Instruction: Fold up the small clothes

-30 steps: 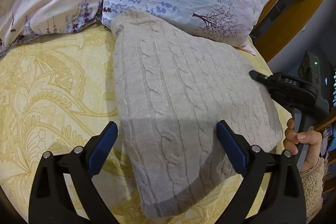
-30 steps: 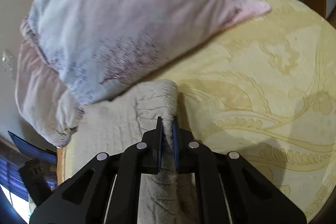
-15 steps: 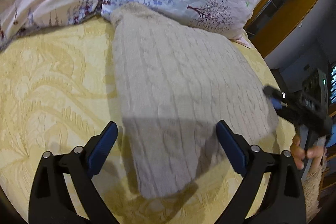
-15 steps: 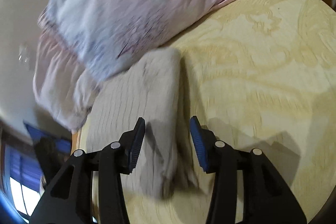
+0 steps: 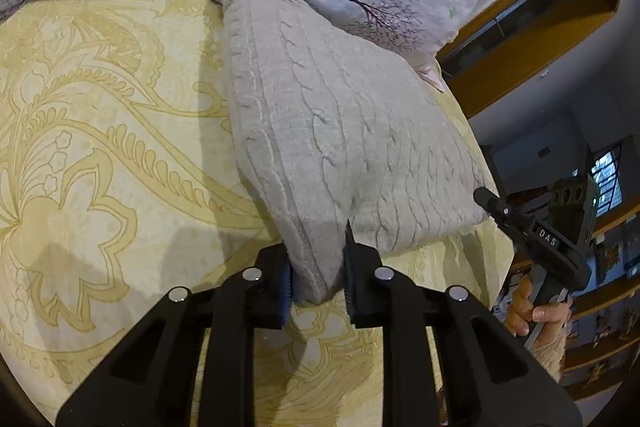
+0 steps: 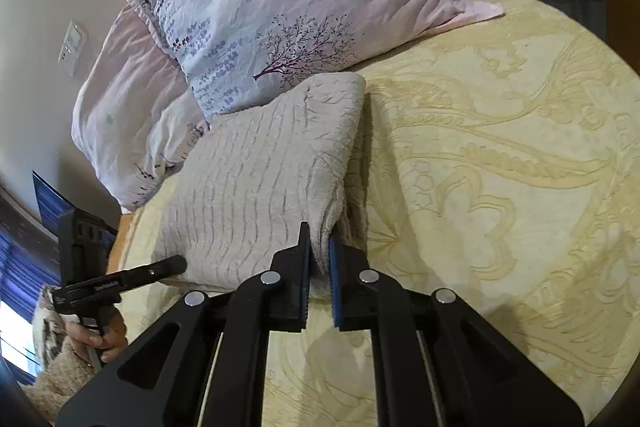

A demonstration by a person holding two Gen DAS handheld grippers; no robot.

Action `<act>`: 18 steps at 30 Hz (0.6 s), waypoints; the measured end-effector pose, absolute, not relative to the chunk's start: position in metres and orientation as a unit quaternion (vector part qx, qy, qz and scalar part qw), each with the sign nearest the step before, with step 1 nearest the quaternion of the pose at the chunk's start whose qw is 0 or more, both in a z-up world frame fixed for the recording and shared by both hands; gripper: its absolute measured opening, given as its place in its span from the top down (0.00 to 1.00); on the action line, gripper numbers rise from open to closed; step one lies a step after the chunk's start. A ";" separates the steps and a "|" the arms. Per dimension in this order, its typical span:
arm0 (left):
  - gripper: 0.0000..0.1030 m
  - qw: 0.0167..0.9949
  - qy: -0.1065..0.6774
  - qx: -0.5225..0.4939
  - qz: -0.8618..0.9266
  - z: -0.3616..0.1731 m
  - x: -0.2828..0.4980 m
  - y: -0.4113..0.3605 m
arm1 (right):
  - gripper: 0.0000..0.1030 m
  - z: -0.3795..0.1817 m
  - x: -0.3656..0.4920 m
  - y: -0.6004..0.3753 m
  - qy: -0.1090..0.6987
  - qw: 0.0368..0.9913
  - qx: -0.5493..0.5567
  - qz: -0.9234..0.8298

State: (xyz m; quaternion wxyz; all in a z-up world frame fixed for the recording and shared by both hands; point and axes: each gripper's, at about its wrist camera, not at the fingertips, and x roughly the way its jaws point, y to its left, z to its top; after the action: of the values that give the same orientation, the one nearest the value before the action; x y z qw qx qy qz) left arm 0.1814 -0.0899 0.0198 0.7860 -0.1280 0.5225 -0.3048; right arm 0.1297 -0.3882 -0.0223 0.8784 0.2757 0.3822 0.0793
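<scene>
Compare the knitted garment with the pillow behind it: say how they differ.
The knitted garment is plain beige cable knit; the pillow is smooth, pale fabric printed with trees and blue flowers. The garment lies flat and folded; the pillow is plump. The garment is pinched by both grippers; the pillow is ungripped. Both rest on the yellow bedspread.

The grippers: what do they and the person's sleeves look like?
Both the left gripper and the right gripper are matte black with cut-out frames, silver rivets and blue ribbed pads on the fingers. One bears white letters "DAS". The sleeve is fluffy and beige.
</scene>
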 end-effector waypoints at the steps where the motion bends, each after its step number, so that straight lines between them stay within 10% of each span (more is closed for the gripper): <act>1: 0.82 0.789 0.520 -0.120 -0.304 0.019 0.178 -0.092 | 0.92 -0.026 0.130 -0.388 0.391 0.877 0.269 0.072; 8: 0.70 0.785 0.522 -0.124 -0.310 0.017 0.181 -0.089 | 0.89 -0.039 0.141 -0.390 0.424 0.862 0.271 0.067; 13: 0.24 0.793 0.498 -0.176 -0.302 0.035 0.198 -0.061 | 0.36 -0.023 0.147 -0.407 0.406 0.852 0.320 0.082; 18: 0.18 0.779 0.510 -0.207 -0.299 0.040 0.232 -0.059 | 0.32 -0.024 0.183 -0.420 0.419 0.824 0.368 0.098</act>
State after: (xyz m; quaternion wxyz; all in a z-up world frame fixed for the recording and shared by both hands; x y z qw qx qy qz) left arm 0.2320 -0.0587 0.0399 0.7795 -0.2073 0.5098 -0.2992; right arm 0.1833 -0.4196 -0.0242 0.8241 0.3684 0.4190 0.0981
